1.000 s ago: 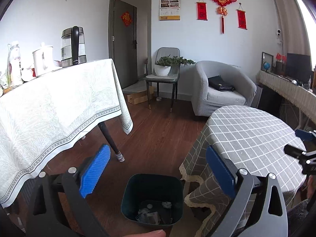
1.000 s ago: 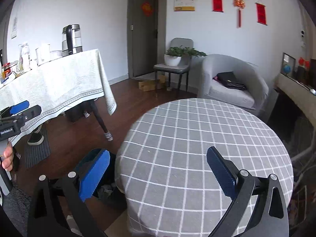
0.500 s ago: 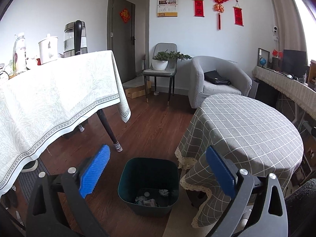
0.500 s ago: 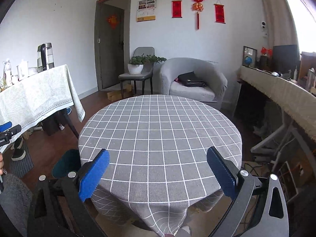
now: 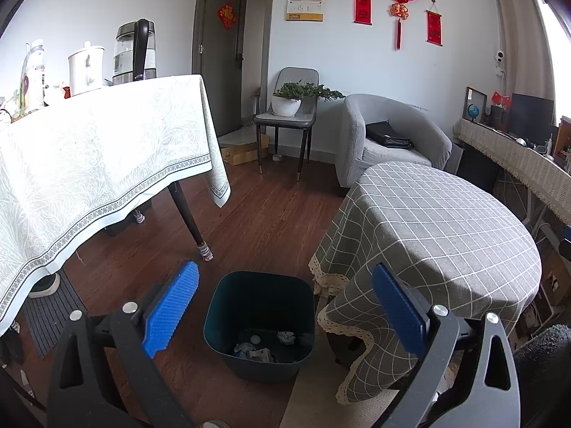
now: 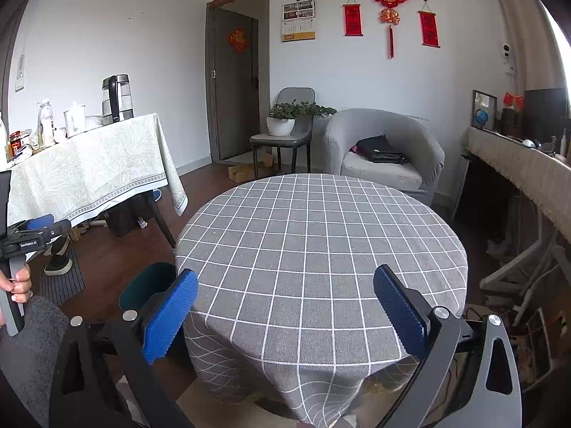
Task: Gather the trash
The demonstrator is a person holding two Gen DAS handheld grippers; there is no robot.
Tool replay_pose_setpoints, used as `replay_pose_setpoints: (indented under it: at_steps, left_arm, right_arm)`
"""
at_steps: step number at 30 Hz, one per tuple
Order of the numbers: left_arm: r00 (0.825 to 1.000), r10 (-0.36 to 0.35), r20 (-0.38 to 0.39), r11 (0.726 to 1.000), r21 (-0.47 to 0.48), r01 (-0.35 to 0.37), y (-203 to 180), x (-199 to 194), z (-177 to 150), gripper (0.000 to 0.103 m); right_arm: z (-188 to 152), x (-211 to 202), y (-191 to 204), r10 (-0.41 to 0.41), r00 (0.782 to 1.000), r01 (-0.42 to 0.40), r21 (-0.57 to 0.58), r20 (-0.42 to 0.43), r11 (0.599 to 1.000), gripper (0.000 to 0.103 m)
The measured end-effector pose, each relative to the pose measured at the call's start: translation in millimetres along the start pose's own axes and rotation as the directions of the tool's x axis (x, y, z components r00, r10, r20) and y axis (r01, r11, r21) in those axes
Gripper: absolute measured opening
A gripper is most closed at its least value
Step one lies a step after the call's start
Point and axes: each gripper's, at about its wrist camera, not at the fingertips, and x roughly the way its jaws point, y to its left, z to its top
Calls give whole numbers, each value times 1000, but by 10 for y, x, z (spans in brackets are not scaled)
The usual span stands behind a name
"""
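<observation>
A dark teal trash bin point(image 5: 260, 321) stands on the wooden floor beside the round table with the grey checked cloth point(image 5: 446, 235). Crumpled paper and scraps point(image 5: 266, 347) lie at its bottom. My left gripper point(image 5: 285, 310) is open and empty, held above and in front of the bin. My right gripper point(image 6: 285, 310) is open and empty, held over the near edge of the round table point(image 6: 321, 249), whose top shows bare cloth. Part of the bin point(image 6: 146, 281) shows at the table's left. The left gripper point(image 6: 32, 232) also shows at the far left of the right wrist view.
A table with a white patterned cloth point(image 5: 89, 149) stands at left with a kettle point(image 5: 135, 50) and bottles. A grey armchair point(image 5: 389, 135) and a chair with a potted plant point(image 5: 289, 107) stand at the back. A long cloth-covered sideboard point(image 6: 517, 171) runs along the right.
Both grippers have pulled back and risen. The bin now shows farther away in the left wrist view. The right wrist view has swung to centre on the round table.
</observation>
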Motion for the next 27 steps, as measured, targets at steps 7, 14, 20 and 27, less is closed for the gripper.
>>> replay_pose_setpoints:
  at_steps: [7,14,20,27]
  left_arm:
    - [1000,-2,6,1000,23,1,-47,-12,-14,99]
    - [1000,-21,7,999,41,20,-75,-16,-22,99]
    - [1000,-21,7,999,48,21,-94,-17,-24,100]
    - [1000,-19,6,998,53,19,-101,-15,-17,100]
  right_arm:
    - [-11,-24,-96,9,1000,-9,27,4,1000,99]
    - [-22,-29,-116,6,1000,-6,17,1,1000,99]
    - [-3,-20,-136,9,1000,-9,22,-5,1000,99]
    - [-1,-15,-137,9,1000,-9,21,-5,1000,99]
